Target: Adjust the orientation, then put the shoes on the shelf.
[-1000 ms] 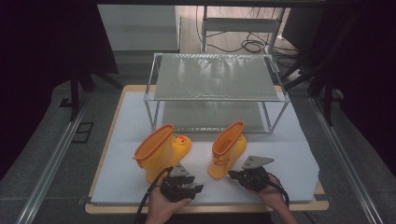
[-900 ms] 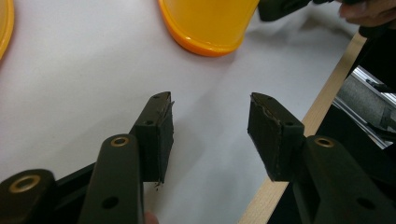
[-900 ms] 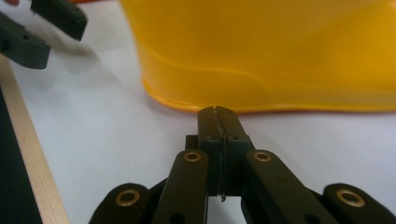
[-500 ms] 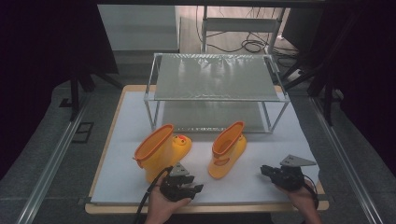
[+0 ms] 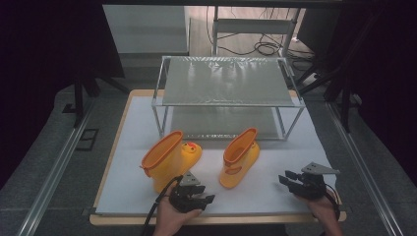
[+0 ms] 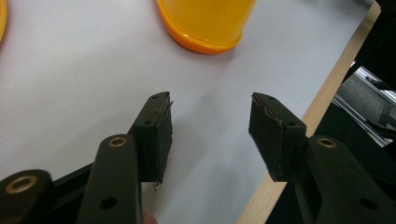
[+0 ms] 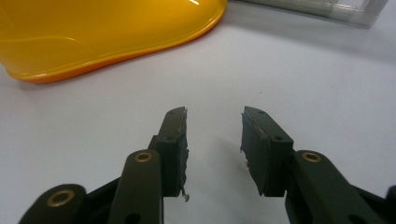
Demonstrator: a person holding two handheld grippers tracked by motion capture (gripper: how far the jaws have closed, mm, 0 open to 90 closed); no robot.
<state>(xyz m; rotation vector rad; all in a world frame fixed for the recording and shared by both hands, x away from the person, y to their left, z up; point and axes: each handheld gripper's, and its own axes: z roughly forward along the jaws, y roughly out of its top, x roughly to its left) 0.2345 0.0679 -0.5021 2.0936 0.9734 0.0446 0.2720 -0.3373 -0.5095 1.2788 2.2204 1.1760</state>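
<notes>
Two yellow boots [image 5: 240,157] stand apart on the white counter [image 5: 275,196] before a wire shelf [image 5: 226,86]; the empty right gripper [image 5: 290,181], just opening, and wide, empty left gripper [image 5: 199,200] should approach each boot squarely.

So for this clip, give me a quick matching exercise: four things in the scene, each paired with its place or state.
Things:
1. boot with the duck face
2. plain yellow boot
3. wire shelf rack
4. right gripper

Places or states:
A. at the back of the white mat, nothing on its shelves
B. jaws apart, nothing between them, right of both boots
C. just beyond the left gripper
D. stands mid-mat between the two grippers

Pairs: 1-C, 2-D, 3-A, 4-B
</notes>
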